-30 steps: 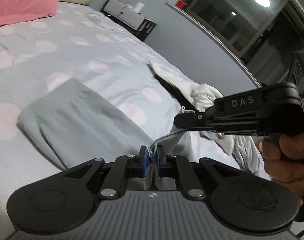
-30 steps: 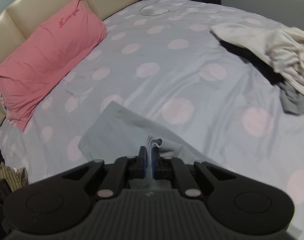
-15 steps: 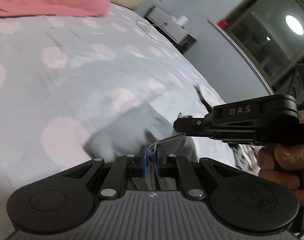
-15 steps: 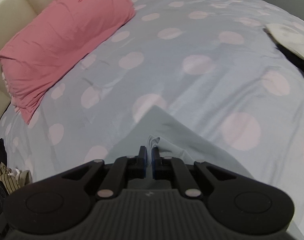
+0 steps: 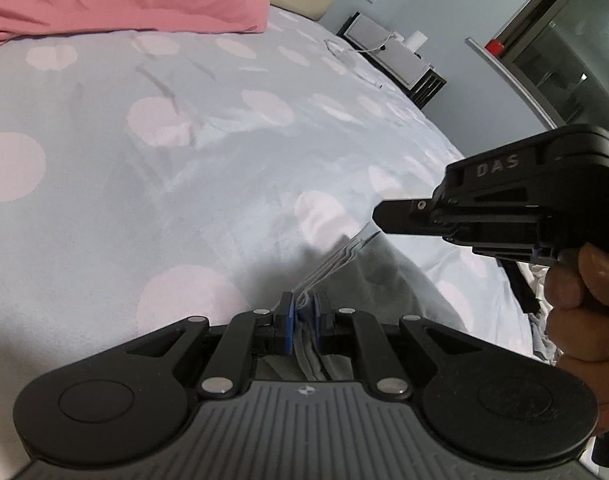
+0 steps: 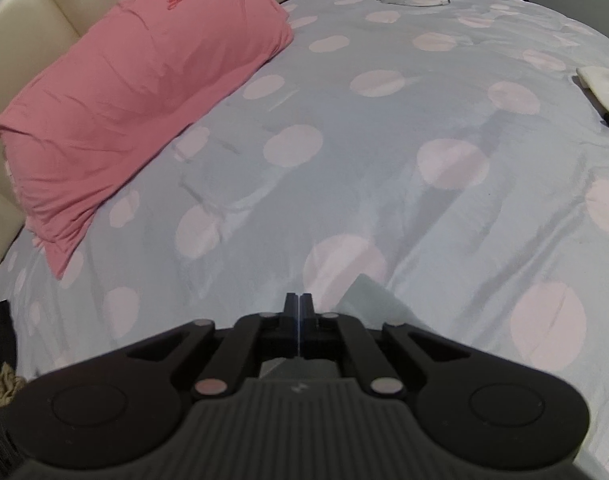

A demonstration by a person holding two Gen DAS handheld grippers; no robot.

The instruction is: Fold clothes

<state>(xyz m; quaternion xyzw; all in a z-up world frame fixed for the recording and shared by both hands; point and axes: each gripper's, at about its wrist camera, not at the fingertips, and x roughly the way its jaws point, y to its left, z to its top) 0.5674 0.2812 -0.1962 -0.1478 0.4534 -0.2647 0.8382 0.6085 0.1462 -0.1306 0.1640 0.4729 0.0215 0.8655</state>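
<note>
My left hand-held gripper (image 5: 303,317) pinches the grey garment's (image 5: 368,276) layered edge low over the bed (image 5: 184,184); the right hand-held gripper (image 6: 299,309) is closed, whether on cloth I cannot tell. I judge I'm mid-fold, and next must lay the edge flat and let go.

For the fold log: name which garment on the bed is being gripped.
The grey garment, pinched between the fingers of the left gripper; the white garment lies loose at the bed's edge, untouched.

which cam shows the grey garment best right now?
Left wrist. There the grey garment shows its stacked folded edges running into the left gripper, which is shut on it. The right wrist view catches only a corner beside the right gripper, whose fingers meet with no cloth visible between them.
</note>
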